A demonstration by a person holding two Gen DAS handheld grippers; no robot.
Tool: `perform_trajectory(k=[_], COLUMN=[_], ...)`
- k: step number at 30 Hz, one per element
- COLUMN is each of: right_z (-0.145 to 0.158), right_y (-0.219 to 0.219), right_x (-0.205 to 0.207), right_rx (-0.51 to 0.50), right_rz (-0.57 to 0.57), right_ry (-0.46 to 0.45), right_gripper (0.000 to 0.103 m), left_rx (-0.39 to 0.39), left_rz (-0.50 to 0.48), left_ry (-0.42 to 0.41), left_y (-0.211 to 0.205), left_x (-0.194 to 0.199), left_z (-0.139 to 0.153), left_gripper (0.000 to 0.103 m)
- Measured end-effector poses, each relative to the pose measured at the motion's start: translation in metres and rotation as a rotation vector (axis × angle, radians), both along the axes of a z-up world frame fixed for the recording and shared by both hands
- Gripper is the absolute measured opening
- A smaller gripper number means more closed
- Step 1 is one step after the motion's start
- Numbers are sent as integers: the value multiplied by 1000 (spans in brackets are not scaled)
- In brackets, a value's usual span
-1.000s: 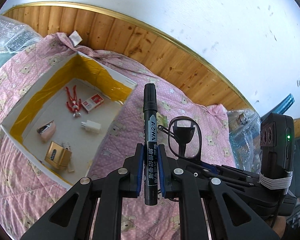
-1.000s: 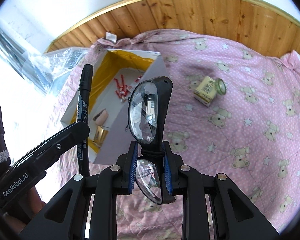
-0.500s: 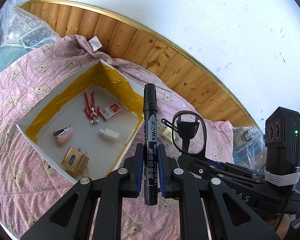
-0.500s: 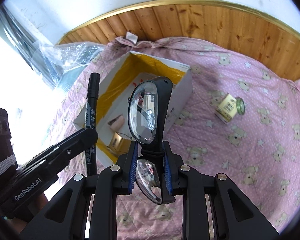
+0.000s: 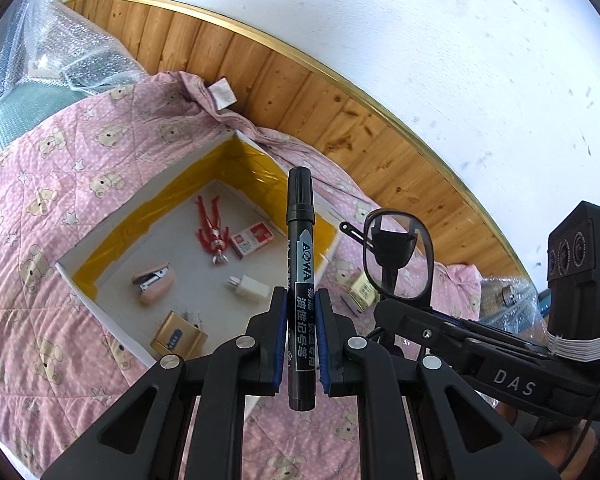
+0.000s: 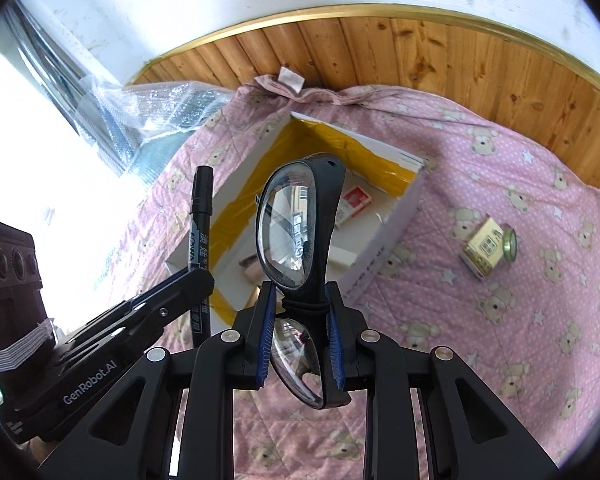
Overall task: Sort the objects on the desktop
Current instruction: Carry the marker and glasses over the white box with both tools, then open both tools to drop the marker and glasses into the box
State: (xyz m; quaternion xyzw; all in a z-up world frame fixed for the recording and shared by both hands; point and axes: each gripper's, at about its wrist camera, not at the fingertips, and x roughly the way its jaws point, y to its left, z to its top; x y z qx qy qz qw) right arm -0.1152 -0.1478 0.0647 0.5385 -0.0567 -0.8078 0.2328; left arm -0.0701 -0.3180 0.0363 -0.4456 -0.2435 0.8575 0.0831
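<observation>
My left gripper (image 5: pixel 301 322) is shut on a black marker (image 5: pixel 300 248) that stands upright between its pads, over the near right wall of a white box with yellow tape inside (image 5: pixel 112 236). My right gripper (image 6: pixel 301 312) is shut on the bridge of a pair of black glasses (image 6: pixel 296 232), held on edge above the same box (image 6: pixel 384 236). The box holds a red figure (image 5: pixel 211 229), a red and white packet (image 5: pixel 253 239), a pink stapler (image 5: pixel 155 282), a white plug (image 5: pixel 249 287) and a gold box (image 5: pixel 179 335). The glasses (image 5: pixel 396 256) show to the right in the left wrist view, the marker (image 6: pixel 201 216) to the left in the right wrist view.
A pink quilt with bears (image 6: pixel 520 300) covers the surface. A small yellow carton with a green-lidded jar (image 6: pixel 490 246) lies on it right of the box. Bubble wrap (image 5: pixel 80 64) is piled at the far left. Wood panelling (image 6: pixel 440 52) and a white wall stand behind.
Both grippers have moved toward the box, which now sits more central in both views. The marker and the glasses stay held as before.
</observation>
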Motion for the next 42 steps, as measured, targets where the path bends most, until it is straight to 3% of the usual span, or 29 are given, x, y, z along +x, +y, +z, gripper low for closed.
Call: perform_trajectory(k=[23, 42], right_z=[-23, -59], right_y=[-40, -63], right_x=[-49, -65], right_rx=[-58, -7], right_rz=[31, 90], right_ry=[-64, -90], right_gripper=[25, 25], left_rx=[-30, -103], left_rz=[97, 50], left_ry=[-41, -89], left_y=[-47, -49], left_x=[-42, -104], left_z=[-21, -55], left_gripper=[14, 14])
